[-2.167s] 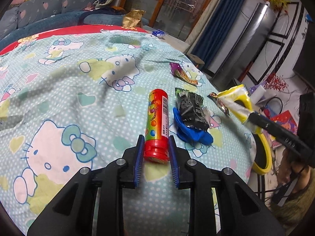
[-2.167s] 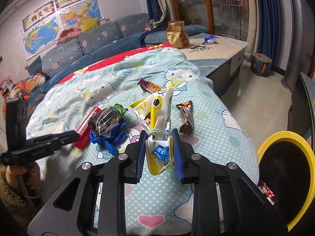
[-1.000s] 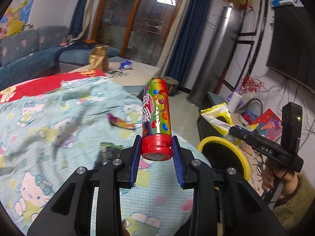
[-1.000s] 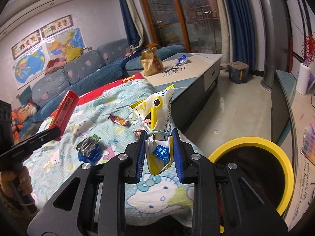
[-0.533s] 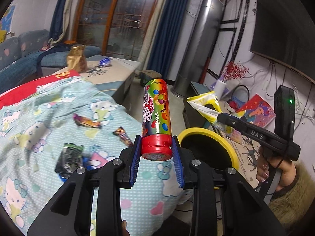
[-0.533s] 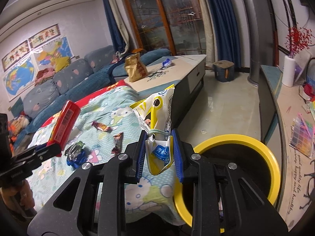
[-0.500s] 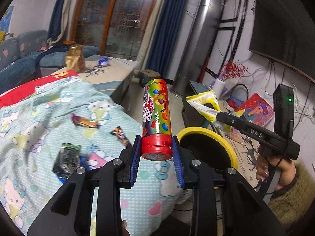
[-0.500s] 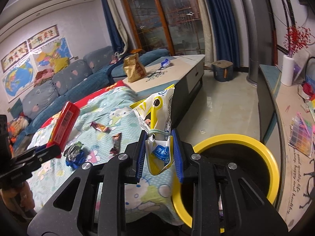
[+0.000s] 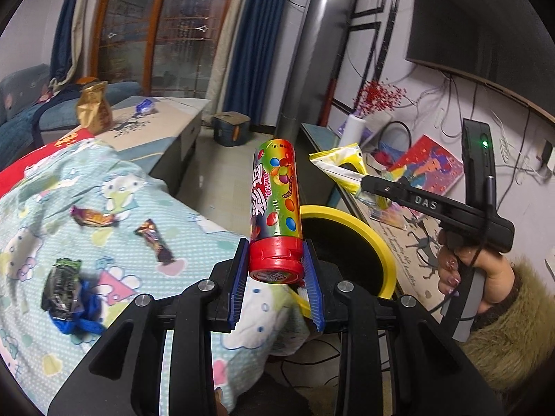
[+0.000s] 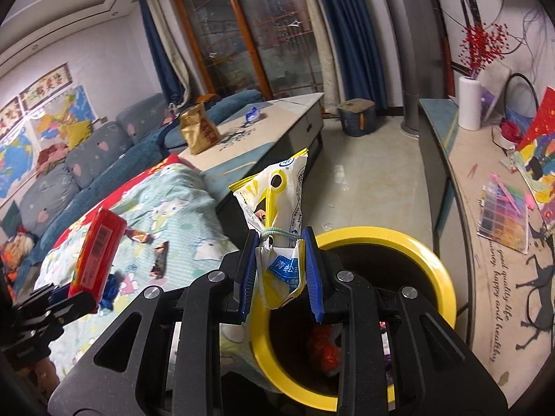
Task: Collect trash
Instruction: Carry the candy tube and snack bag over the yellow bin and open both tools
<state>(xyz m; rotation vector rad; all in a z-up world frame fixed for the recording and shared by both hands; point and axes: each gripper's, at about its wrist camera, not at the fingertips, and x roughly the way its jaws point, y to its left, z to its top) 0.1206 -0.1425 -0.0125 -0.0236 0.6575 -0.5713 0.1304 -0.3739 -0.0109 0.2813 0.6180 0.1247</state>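
Left gripper (image 9: 276,282) is clamped on the red cap of a candy tube (image 9: 276,204), which stands upright between the blue pads, held beside the yellow-rimmed trash bin (image 9: 378,242). Right gripper (image 10: 280,272) is clamped on a white-and-yellow snack bag (image 10: 277,201) tied with a cord, held over the bin's near rim; red trash lies inside the bin. Three wrappers remain on the cartoon-print bedspread (image 9: 114,187) near its bin-side edge: an orange candy wrapper (image 9: 92,216), a brown bar wrapper (image 9: 156,241), and a crumpled black wrapper (image 9: 60,286) on a blue scrap.
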